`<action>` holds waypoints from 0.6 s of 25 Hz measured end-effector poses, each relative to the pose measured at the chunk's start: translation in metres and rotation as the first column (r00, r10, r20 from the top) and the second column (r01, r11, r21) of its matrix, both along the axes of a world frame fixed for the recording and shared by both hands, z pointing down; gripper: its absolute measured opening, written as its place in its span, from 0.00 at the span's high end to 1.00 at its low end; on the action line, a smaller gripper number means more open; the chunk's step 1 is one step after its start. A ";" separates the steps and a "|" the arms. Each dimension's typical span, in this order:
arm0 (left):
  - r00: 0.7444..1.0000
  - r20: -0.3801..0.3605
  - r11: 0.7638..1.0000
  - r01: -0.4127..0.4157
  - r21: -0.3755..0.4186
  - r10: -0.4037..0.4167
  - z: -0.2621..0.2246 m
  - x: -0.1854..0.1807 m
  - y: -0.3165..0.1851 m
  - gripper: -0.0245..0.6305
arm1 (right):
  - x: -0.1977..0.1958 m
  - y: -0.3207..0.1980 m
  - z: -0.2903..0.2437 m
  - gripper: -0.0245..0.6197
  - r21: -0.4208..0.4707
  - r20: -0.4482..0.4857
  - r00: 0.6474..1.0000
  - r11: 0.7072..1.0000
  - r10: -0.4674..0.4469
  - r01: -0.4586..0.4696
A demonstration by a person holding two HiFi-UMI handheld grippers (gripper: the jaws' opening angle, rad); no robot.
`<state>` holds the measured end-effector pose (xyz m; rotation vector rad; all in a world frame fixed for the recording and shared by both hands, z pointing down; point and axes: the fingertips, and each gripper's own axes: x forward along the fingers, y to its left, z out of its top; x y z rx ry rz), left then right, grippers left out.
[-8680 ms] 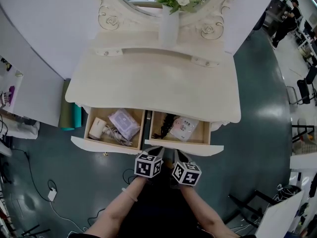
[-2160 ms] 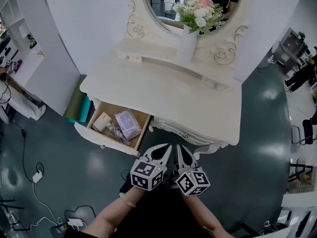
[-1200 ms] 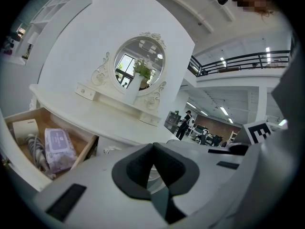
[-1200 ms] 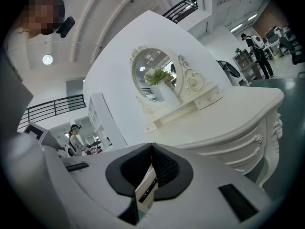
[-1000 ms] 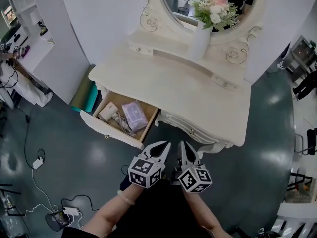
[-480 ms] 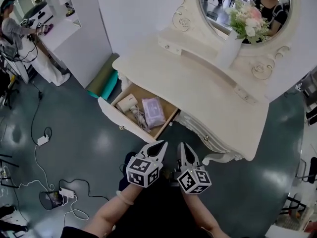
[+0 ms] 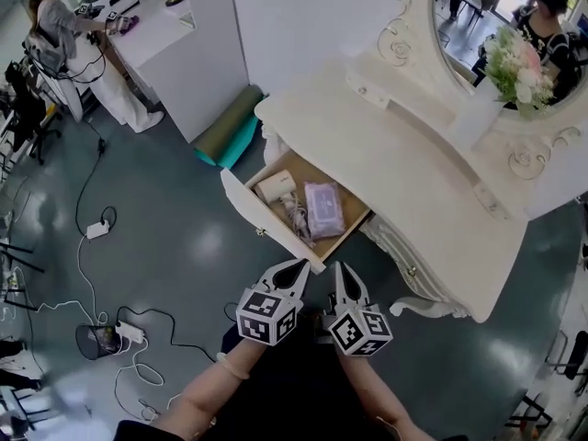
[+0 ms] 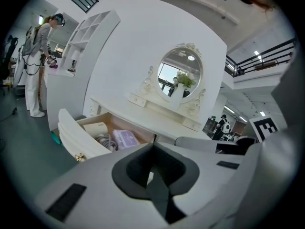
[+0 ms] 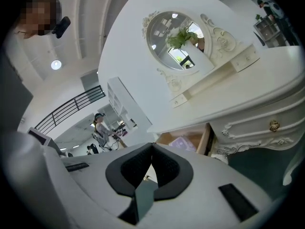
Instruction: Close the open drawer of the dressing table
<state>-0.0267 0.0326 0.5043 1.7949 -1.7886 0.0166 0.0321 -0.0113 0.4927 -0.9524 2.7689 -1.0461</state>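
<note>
The cream dressing table (image 7: 432,182) fills the upper right of the head view. Its left drawer (image 7: 308,211) stands pulled out, holding a white hair dryer (image 7: 276,186) and a purple packet (image 7: 323,209). The right drawer (image 7: 404,251) is pushed in. My left gripper (image 7: 296,266) and right gripper (image 7: 336,269) are side by side just below the drawer's front corner, both shut and empty, not touching it. The left gripper view shows the open drawer (image 8: 102,132) ahead to the left of my left gripper (image 8: 152,144). In the right gripper view the drawer (image 9: 183,142) shows just past my right gripper (image 9: 152,144).
A rolled green and teal mat (image 7: 230,127) lies against the wall left of the table. Cables and power strips (image 7: 115,324) trail over the dark floor at left. A person (image 7: 55,30) stands at a white counter at far top left. A vase of flowers (image 7: 510,67) stands before the mirror.
The right drawer, open 8.7 s ago, is now shut. My view has swung left, so the table sits further right and more floor shows. Both grippers keep their place, shut.
</note>
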 end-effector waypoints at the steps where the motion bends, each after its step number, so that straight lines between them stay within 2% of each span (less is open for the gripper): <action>1: 1.000 0.001 1.000 0.018 -0.008 -0.018 0.001 -0.009 0.003 0.93 | -0.010 0.002 0.001 0.94 -0.009 0.000 1.000 1.000 -0.017 0.017; 6: 0.994 0.006 0.994 0.111 -0.020 -0.111 0.002 -0.060 0.020 0.93 | -0.066 0.013 0.005 0.94 -0.034 0.003 0.994 0.993 -0.109 0.109; 11: 0.987 0.011 0.987 0.159 -0.038 -0.159 0.005 -0.109 0.029 0.93 | -0.125 0.026 0.007 0.94 -0.044 -0.005 0.981 0.980 -0.193 0.193; 15: 0.983 0.003 0.982 0.184 -0.047 -0.184 0.009 -0.144 0.030 0.93 | -0.155 0.029 0.013 0.94 -0.051 -0.026 0.977 0.976 -0.213 0.211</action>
